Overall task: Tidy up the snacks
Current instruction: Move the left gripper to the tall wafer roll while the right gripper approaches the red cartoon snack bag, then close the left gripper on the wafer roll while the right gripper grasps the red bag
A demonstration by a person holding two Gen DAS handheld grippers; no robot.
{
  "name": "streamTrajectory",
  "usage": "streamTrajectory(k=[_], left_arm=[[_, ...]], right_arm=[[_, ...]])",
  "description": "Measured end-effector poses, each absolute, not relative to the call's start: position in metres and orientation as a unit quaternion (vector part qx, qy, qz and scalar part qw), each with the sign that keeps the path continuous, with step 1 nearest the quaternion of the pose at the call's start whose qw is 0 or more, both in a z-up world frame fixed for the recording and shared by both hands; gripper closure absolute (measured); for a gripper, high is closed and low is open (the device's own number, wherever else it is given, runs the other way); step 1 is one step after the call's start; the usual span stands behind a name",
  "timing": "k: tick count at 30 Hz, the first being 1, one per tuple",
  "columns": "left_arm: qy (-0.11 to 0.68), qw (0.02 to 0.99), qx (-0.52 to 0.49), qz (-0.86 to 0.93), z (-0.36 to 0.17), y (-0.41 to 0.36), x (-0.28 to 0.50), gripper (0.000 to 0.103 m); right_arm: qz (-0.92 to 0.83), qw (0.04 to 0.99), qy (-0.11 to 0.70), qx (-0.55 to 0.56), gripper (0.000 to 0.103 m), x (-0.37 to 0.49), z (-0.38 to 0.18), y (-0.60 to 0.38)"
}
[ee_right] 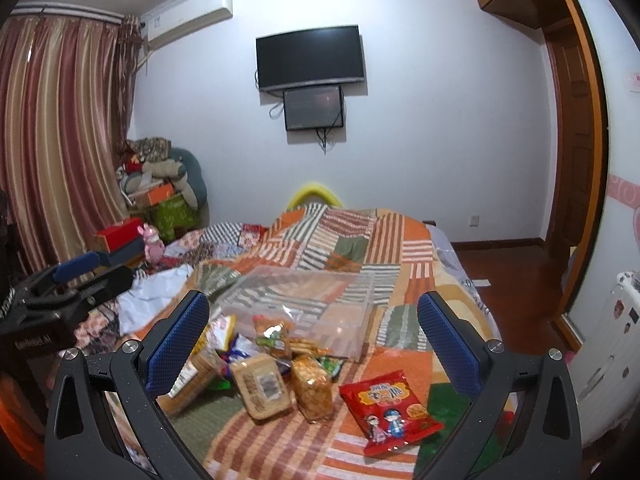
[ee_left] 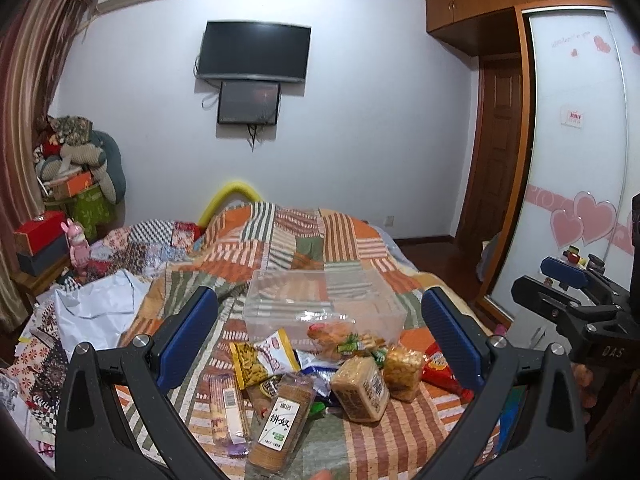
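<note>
A pile of snack packs lies on the striped quilt in front of a clear plastic box [ee_left: 320, 304], which also shows in the right wrist view [ee_right: 304, 304]. The pile holds a long biscuit sleeve [ee_left: 280, 424], a tan cracker block [ee_left: 360, 388] [ee_right: 260, 384], a smaller cracker pack [ee_left: 402, 368] [ee_right: 312, 388], a red snack bag [ee_right: 390, 410] [ee_left: 440, 368] and a white and yellow pouch [ee_left: 276, 354]. My left gripper [ee_left: 318, 338] is open above the pile. My right gripper [ee_right: 312, 344] is open above the pile, holding nothing. Each gripper also shows at the edge of the other's view.
The bed's quilt [ee_left: 304, 240] fills the middle. Crumpled white paper [ee_left: 100, 304] and patterned cloth lie at the left. Boxes and stuffed items [ee_left: 76, 184] are stacked in the far left corner. A wardrobe with sliding doors [ee_left: 580, 160] stands at the right, with wooden floor beside the bed.
</note>
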State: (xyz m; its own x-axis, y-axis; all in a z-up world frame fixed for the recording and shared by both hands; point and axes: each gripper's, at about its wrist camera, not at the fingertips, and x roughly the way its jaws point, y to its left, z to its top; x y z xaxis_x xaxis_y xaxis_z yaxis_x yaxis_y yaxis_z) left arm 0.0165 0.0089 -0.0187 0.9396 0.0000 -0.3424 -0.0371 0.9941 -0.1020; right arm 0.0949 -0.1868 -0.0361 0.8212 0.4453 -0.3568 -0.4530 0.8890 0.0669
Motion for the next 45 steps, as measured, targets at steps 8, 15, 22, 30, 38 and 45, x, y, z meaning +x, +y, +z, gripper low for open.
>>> streamTrajectory(k=[8,15,22,30,38,45], left_arm=[[0.261,0.962,-0.075,0.019,-0.056,0.033,0.042,0.023],[0.327,0.941,-0.086,0.023,-0.097,0.044,0.058,0.030],[0.376,0.921,-0.101,0.018,-0.130,0.042,0.073,0.031],[0.419,0.902,-0.105,0.015,-0.163,0.042,0.082,0.031],[0.444,0.890,-0.101,0.010,-0.182,0.040,0.090,0.033],[0.446,0.890,-0.092,0.012,-0.188,0.040,0.092,0.056]], right_arm=[[0.211,0.947,0.241,-0.010,0.000,0.120,-0.061,-0.208],[0.191,0.934,0.302,-0.012,0.011,0.143,-0.091,-0.227],[0.202,0.914,0.353,-0.009,0.015,0.158,-0.118,-0.230],[0.207,0.888,0.410,-0.007,0.014,0.177,-0.151,-0.229],[0.214,0.862,0.459,-0.021,0.013,0.189,-0.180,-0.226],[0.211,0.867,0.451,-0.009,0.016,0.184,-0.181,-0.233]])
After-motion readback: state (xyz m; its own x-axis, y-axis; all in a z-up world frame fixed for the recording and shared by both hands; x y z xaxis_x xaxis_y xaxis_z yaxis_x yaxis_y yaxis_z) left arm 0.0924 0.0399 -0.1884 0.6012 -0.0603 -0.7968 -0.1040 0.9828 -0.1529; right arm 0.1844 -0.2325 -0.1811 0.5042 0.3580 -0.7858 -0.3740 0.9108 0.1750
